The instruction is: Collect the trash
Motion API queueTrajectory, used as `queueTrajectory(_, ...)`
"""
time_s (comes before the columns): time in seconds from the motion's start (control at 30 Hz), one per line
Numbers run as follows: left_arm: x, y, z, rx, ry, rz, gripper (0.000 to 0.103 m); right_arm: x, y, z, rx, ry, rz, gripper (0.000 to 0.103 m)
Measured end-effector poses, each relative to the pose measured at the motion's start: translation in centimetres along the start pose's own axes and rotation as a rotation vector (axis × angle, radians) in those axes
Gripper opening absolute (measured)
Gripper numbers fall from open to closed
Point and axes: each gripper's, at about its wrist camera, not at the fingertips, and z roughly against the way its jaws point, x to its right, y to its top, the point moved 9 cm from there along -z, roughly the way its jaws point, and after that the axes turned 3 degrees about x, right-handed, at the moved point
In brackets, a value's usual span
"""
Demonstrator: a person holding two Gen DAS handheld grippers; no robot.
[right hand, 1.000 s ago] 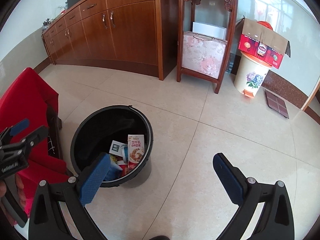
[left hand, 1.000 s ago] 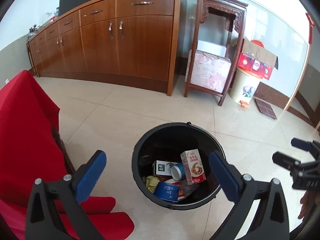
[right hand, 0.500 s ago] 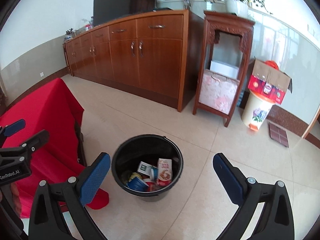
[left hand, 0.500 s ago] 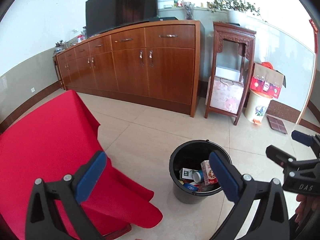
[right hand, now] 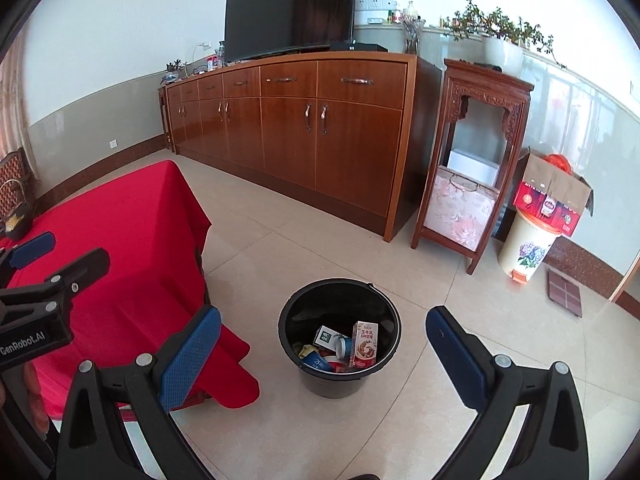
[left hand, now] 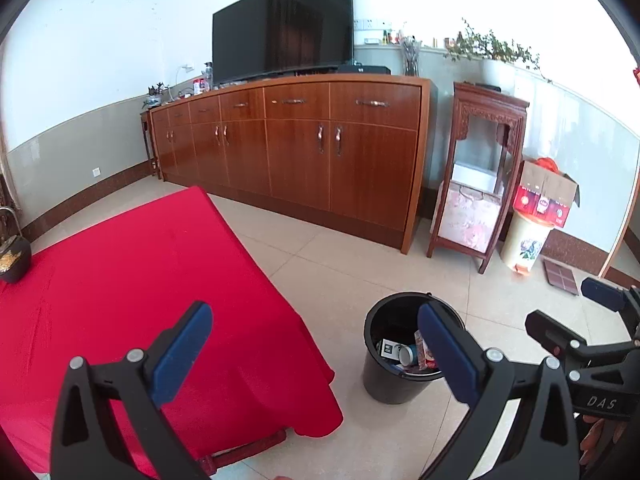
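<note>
A black bucket (right hand: 340, 376) stands on the tiled floor beside a table with a red cloth (right hand: 132, 248). Inside lie a milk carton (right hand: 364, 345), a blue paper cup (right hand: 345, 347), a small white box (right hand: 326, 337) and other trash. The bucket also shows in the left wrist view (left hand: 390, 376). My left gripper (left hand: 316, 354) is open and empty, high above the table's corner. My right gripper (right hand: 324, 354) is open and empty, high above the bucket. Each gripper appears at the edge of the other's view.
A long wooden sideboard (right hand: 288, 128) with a TV (right hand: 290, 8) runs along the back wall. A carved wooden stand (right hand: 468, 168) and a white pedal bin (right hand: 524, 248) topped by a cardboard box (right hand: 552, 196) stand at the right. A dark basket (left hand: 12, 254) sits on the table.
Both grippers have risen and pulled back from the bucket, which now looks smaller and farther away. More of the red table, the sideboard and the TV has come into view. Both stay open.
</note>
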Motion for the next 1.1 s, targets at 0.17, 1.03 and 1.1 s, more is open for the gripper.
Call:
queueTrajectory(0.17, -1.0, 0.7, 3.3, 0.035, 0.022, 0.007, 0.103, -1.1, 0.6, 3.7, 0.038, 0.003, 0.016, 0.103)
queueTrajectory(1.03, -3.6, 1.3, 7.5, 0.110, 0.058, 0.069, 0.103, -5.3, 1.8, 9.2, 0.108, 0.019, 0.076, 0.103)
queueTrajectory(1.1, -3.5, 1.3, 7.4, 0.107, 0.057, 0.066, 0.103, -5.2, 1.8, 9.1, 0.107, 0.020, 0.072, 0.103)
